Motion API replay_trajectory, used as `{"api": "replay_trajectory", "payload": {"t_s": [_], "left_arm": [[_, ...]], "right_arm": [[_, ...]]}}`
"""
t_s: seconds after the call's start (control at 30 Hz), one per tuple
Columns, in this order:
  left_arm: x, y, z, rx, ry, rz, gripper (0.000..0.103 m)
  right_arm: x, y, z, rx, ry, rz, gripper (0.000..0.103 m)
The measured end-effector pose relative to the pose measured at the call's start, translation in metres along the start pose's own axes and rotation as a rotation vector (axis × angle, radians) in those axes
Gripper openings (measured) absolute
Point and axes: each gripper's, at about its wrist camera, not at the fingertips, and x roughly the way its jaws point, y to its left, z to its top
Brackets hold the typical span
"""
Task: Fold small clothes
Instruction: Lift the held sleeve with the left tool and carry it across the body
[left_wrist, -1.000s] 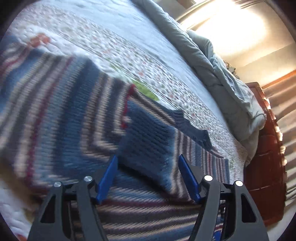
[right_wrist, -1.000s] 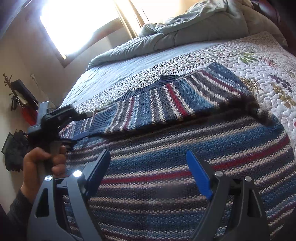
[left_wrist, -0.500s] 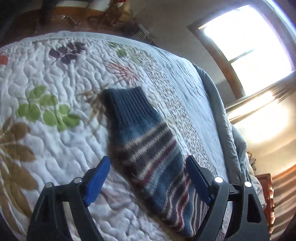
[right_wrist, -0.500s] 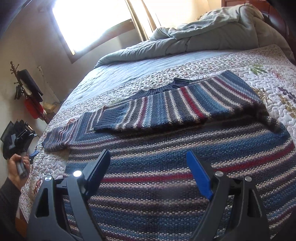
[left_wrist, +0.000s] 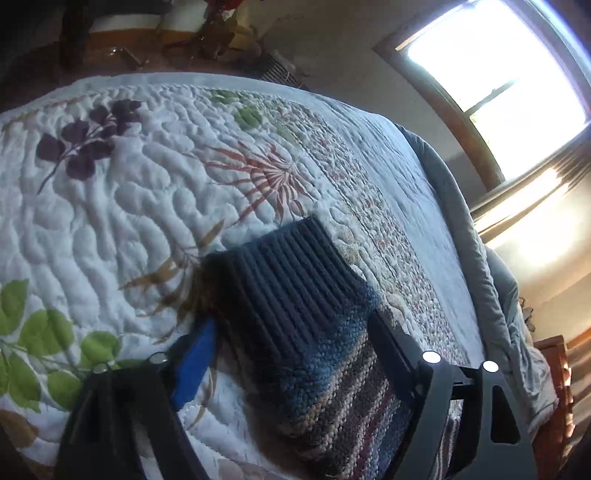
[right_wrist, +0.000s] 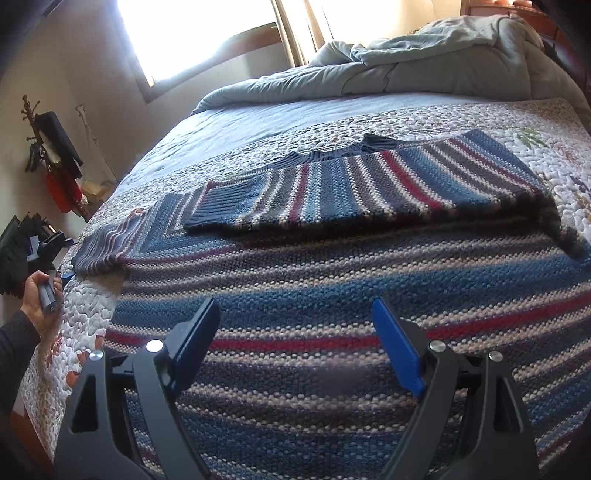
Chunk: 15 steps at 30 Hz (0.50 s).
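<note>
A striped blue, red and grey knit sweater (right_wrist: 332, 295) lies flat on the quilted bed. One sleeve (right_wrist: 351, 184) is folded across its body. The other sleeve (right_wrist: 110, 243) lies out to the left, its dark ribbed cuff (left_wrist: 280, 273) in the left wrist view. My left gripper (left_wrist: 291, 339) is open, its jaws on either side of that sleeve just behind the cuff. It also shows in the right wrist view (right_wrist: 48, 254) at the bed's left edge. My right gripper (right_wrist: 295, 332) is open and empty, low over the sweater's lower body.
The white floral quilt (left_wrist: 110, 206) covers the bed. A rumpled grey duvet (right_wrist: 424, 62) is piled at the head end. A bright window (right_wrist: 192, 33) and a coat rack (right_wrist: 51, 147) stand by the wall. A wooden dresser (left_wrist: 554, 387) is at the right.
My left gripper has left the folded sleeve, swung out to the other sleeve and closed in around it by the cuff. My right gripper has stayed nearly still.
</note>
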Motion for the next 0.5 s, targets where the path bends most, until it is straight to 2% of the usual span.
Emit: {"api": "replay_trajectory", "payload": {"t_s": [0.03,0.2,0.3,0.37,0.5], "left_arm": [[0.003,-0.002,-0.002,0.013,0.018,0.007,0.042],[-0.004,0.011,-0.002,-0.053,-0.006,-0.012,0.017],[-0.019,0.009,-0.003,-0.068,-0.053,-0.028,0.01],[-0.034,0.005,-0.003,-0.078,-0.092,-0.036,0.009],[-0.046,-0.008,0.0,-0.05,-0.094,-0.031,0.009]], "right_arm": [[0.0,0.0,-0.001,-0.001,0.001,0.0,0.084],[0.003,0.005,-0.003,-0.028,0.01,0.001,0.084],[0.005,0.004,-0.003,-0.024,0.021,0.004,0.084],[0.003,0.003,-0.003,-0.018,0.017,0.009,0.084],[-0.002,0.002,-0.001,-0.013,0.01,0.025,0.084]]}}
